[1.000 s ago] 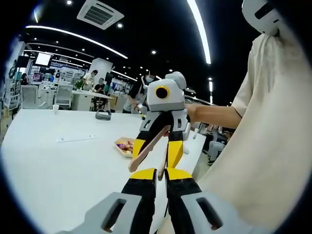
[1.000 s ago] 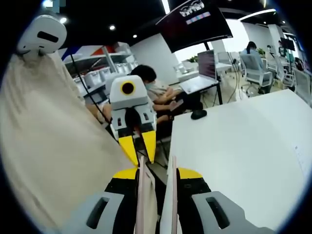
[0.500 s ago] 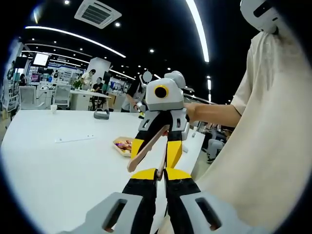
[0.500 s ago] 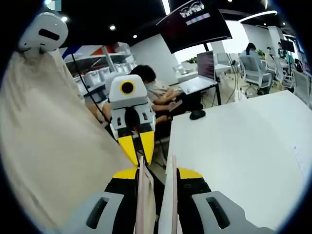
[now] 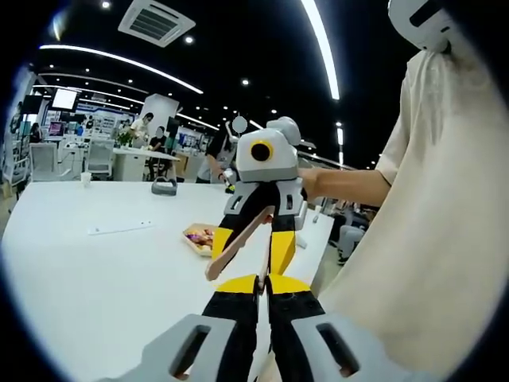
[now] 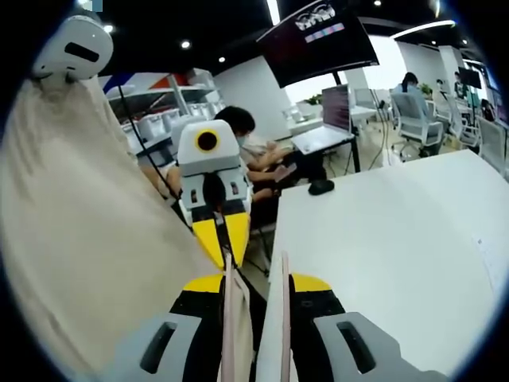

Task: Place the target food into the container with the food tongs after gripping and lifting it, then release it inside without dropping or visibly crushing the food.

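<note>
Left gripper view | left gripper (image 5: 256, 280) jaws together | right gripper (image 5: 253, 243) clamps tongs (image 5: 238, 240) | tray (image 5: 202, 237), seemingly near table (image 5: 95, 270) edge

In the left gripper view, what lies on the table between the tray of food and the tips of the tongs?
In the left gripper view, only bare white table lies between the food tray and the tongs held by the right gripper; nothing else sits there.

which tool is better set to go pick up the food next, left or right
Right, most likely. The right tool is shut on the food tongs, so it can work them. The left tool is shut on nothing. The food tray sits apart on the white table.
</note>
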The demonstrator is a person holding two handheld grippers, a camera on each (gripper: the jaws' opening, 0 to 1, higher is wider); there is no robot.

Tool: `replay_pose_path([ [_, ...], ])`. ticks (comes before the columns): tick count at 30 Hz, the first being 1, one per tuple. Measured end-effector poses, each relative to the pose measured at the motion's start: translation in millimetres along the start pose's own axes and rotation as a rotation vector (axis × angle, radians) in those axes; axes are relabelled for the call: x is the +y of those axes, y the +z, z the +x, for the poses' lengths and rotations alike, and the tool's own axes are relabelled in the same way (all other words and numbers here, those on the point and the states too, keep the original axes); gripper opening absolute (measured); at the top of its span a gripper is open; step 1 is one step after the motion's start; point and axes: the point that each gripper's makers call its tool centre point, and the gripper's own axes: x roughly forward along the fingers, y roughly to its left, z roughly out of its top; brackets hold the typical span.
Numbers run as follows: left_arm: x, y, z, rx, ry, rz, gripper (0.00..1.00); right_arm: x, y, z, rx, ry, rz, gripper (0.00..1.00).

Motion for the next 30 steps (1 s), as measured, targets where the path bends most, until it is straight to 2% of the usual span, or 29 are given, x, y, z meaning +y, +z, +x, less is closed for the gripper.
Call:
replay_pose_path([
  [3, -1.3, 1.6, -0.3, 0.003, 0.0, 0.018, 0.0, 0.0, 0.5, -0.7, -0.006, -0.002, -0.001, 0.31],
  [13, -3.8, 5.3, -3.0, -0.017, -0.02, -0.007, 0.0, 0.3, 1.2, -0.2, -0.021, 0.006, 0.009, 0.33],
  [18, -5.6, 10.2, -7.2, -0.035, -0.019, 0.014, 0.0, 1.4, 1.4, 0.8, -0.022, 0.015, 0.007, 0.34],
  [30, -4.3, 11.5, -12.9, -0.042, -0.015, 0.002, 0.0, -2.1, -7.0, -2.3, 0.009, -0.012, -0.014, 0.33],
])
